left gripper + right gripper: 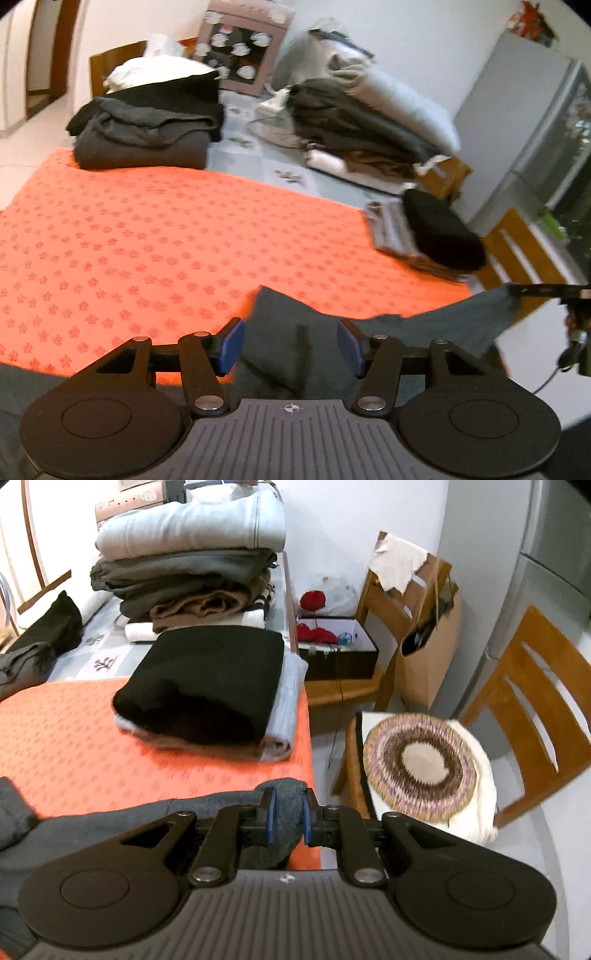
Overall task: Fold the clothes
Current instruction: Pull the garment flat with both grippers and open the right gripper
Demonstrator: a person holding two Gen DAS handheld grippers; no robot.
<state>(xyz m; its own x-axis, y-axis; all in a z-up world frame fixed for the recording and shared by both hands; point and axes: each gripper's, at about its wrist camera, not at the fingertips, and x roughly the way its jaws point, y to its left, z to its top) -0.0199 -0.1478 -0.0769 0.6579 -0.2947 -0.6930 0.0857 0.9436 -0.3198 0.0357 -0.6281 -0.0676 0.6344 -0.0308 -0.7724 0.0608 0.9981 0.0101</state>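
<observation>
**Grey garment held by one corner at the tabletop edge**

The right gripper (287, 821) has its jaws clamped on a bunched corner of the grey garment (295, 347), which lies on the near side of the orange cloth (147, 240). The left gripper (291, 345) hovers over it, jaws spread wide and gripping nothing. Pulled from one corner only, the fabric could skew, or drag towards the folded black stack (207, 679) beyond it.

The grey garment (295, 350) ran out of sight under the left gripper (291, 345) at six o'clock, the refrigerator (554, 147) was cut off at three o'clock, and the far pile of clothes (351, 122) at twelve was too blurred to sort.
</observation>
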